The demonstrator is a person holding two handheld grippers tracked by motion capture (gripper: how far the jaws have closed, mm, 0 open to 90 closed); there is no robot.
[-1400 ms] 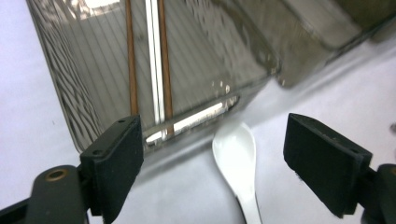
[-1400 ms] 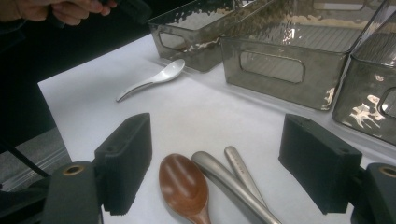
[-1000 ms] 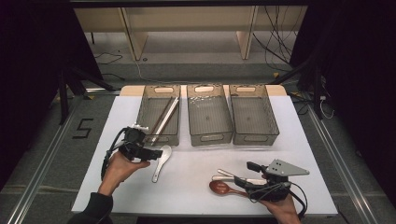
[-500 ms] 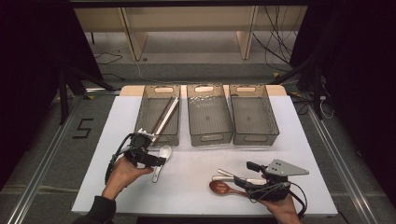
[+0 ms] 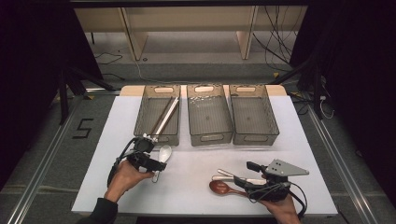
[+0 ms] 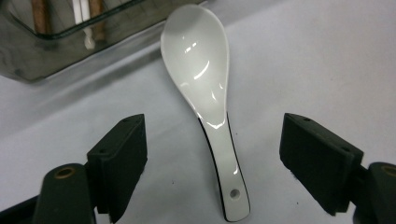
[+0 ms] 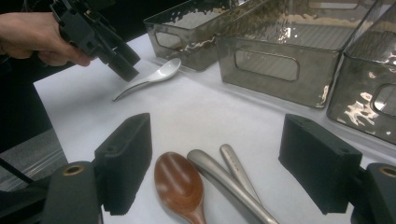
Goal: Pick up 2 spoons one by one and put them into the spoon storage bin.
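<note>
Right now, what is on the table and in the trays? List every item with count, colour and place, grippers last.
white spoon: one, white, lying on the table in front of the left tray
chopsticks: a few, brown and pale, in the left tray
trays: three, smoky clear, in a row at the far edge
wooden spoon: one, red-brown, near edge at right
metal handles: two, silver, beside the wooden spoon
table: one, white
left gripper: open astride the white spoon's handle, jaws closing
right gripper: open over the wooden spoon
</note>
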